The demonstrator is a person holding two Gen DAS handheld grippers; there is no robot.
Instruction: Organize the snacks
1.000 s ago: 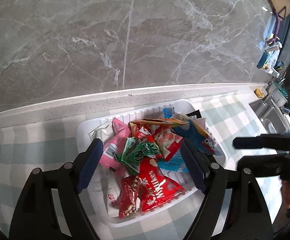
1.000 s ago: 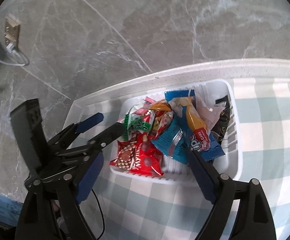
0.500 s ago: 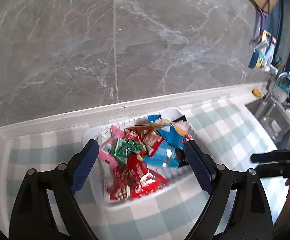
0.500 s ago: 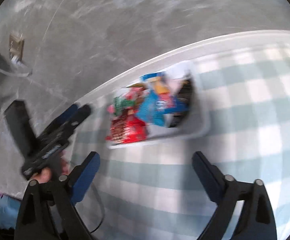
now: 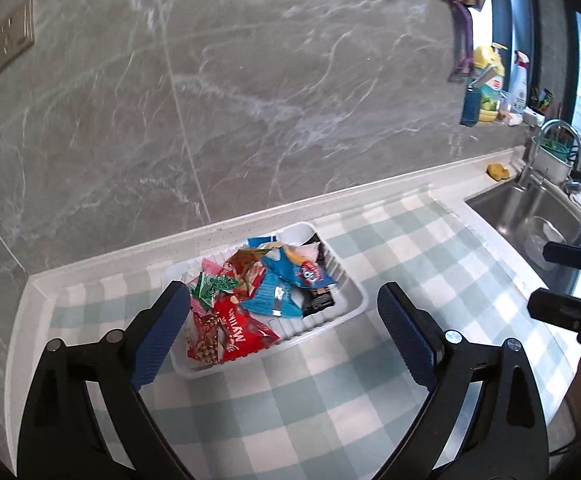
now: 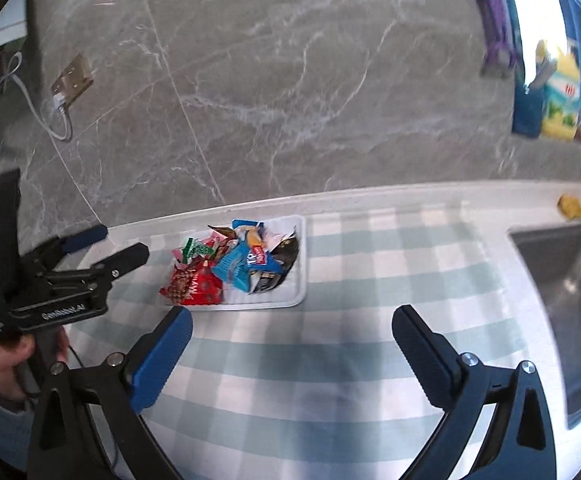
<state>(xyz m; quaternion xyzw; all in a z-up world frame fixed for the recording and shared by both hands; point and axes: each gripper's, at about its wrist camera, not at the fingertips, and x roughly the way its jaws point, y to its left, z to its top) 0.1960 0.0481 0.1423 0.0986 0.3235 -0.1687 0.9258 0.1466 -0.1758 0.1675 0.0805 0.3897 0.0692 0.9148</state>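
White plastic tray (image 5: 352, 308) is sitting on the checked cloth (image 5: 370, 400) at twelve o'clock from the left gripper (image 5: 282, 332), long axis running ten to four, snack packets (image 5: 266, 288) heaped inside. Both grippers are gaping with nothing between them, jaws having just been widening. From the right gripper (image 6: 290, 344) it is lying at eleven o'clock, farther off; the left is sitting nearer.

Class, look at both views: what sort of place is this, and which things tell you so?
Most likely a home kitchen counter. A steel sink with a curved tap sits at one end, cleaning bottles stand against the marble-look wall, and a white tray of snack packets rests on a checked cloth.
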